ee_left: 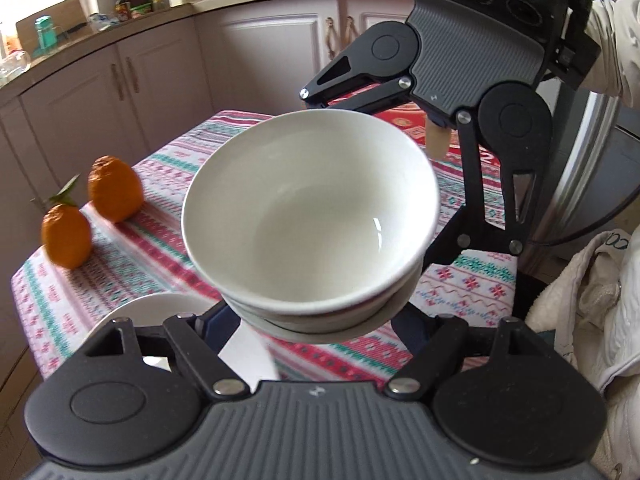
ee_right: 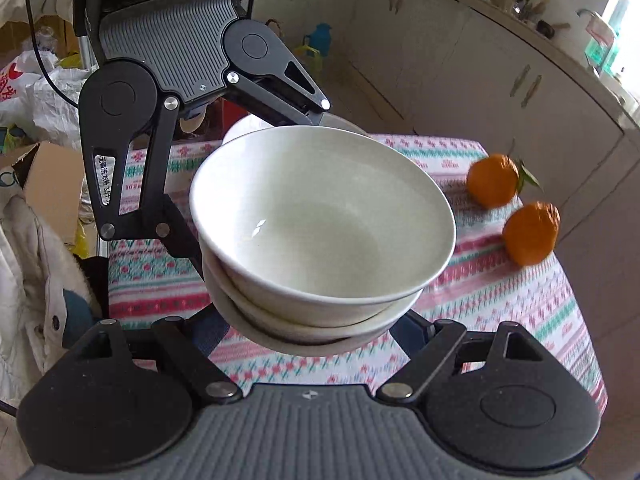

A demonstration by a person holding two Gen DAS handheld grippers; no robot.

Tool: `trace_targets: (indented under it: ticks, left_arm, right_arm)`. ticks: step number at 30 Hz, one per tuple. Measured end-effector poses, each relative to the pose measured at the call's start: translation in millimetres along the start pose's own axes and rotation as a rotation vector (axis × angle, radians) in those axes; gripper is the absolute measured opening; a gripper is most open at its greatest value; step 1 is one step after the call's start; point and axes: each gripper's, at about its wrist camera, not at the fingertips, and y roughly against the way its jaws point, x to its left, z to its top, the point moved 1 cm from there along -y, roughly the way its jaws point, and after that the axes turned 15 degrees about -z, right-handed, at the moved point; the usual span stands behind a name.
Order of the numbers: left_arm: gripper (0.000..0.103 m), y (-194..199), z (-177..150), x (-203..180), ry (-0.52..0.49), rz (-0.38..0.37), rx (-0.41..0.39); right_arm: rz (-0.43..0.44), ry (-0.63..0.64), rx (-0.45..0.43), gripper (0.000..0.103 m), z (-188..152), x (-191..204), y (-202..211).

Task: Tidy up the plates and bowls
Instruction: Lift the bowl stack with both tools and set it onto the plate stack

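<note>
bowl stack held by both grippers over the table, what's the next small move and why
Probably lower it straight down, level. The bowl stack hangs above the tablecloth, gripped on opposite sides by the left gripper and right gripper; the oranges sit off to the side.

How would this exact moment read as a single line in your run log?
phase: carrying | held: stacked white bowls | left gripper: under near side | right gripper: opposite side | two oranges on table

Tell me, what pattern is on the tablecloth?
Pink, red and teal stripes with snowflake motifs on the tablecloth, clearest in the right wrist view.
</note>
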Motion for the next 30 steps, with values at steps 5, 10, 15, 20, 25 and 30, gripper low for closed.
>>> trace_targets:
  ticks: [5, 10, 15, 20, 25, 30]
  left_arm:
    - [0.081, 23, -18, 17, 0.042, 0.073, -0.01]
    - [0.081, 37, -39, 40, 0.099, 0.129, 0.001]
    - [0.081, 39, -56, 60, 0.158, 0.149, 0.014]
    - [0.081, 40, -65, 72, 0.192, 0.152, 0.012]
    - [0.081, 41, -67, 74, 0.198, 0.157, 0.015]
    - [0.082, 42, -67, 74, 0.208, 0.156, 0.008]
  right_arm:
    - [0.021, 0.06, -0.038, 0.089, 34, 0, -24]
    - [0.055, 0.098, -0.058, 0.089, 59, 2, -57]
    - [0.087, 0.093, -0.046, 0.088, 74, 3, -88]
    - [0.106, 0.062, -0.038, 0.087, 77, -4, -105]
    - [0.118, 0.039, -0.035, 0.087, 76, -4, -113]
    - [0.12, 0.016, -0.036, 0.087, 75, -6, -113]
